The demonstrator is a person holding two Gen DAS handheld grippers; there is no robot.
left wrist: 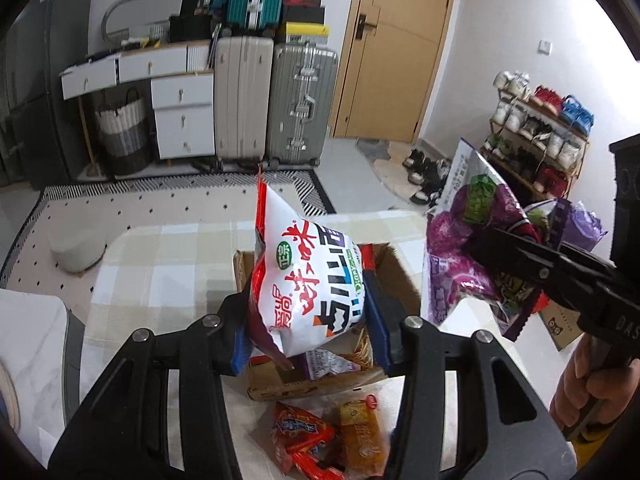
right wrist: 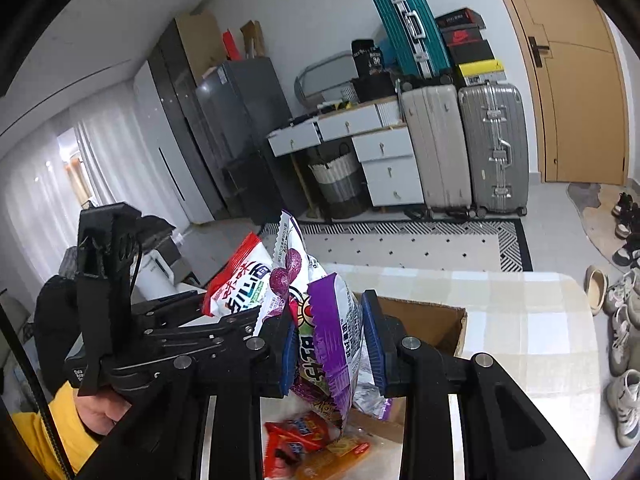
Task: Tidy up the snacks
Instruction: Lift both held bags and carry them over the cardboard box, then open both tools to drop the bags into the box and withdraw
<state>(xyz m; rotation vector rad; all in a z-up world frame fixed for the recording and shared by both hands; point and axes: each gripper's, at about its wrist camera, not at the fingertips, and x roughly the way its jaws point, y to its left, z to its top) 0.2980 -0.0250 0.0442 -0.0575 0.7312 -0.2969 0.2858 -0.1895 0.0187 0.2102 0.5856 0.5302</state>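
My left gripper [left wrist: 308,320] is shut on a white and red snack bag [left wrist: 308,276], held above an open cardboard box [left wrist: 394,268] on the checked table. Several packets lie inside the box. My right gripper [right wrist: 330,340] is shut on purple snack bags [right wrist: 334,320], more than one packet bunched together. In the left wrist view the right gripper [left wrist: 516,240] hangs at the right with the purple bags [left wrist: 452,240] beside the box. In the right wrist view the left gripper [right wrist: 240,312] and its white and red bag [right wrist: 240,284] sit to the left.
Red and orange snack packets [left wrist: 324,436] lie on the table in front of the box. The checked tablecloth [left wrist: 168,260] spreads left of the box. Suitcases [left wrist: 276,96], a white drawer unit [left wrist: 180,108] and a shoe rack [left wrist: 536,136] stand beyond the table.
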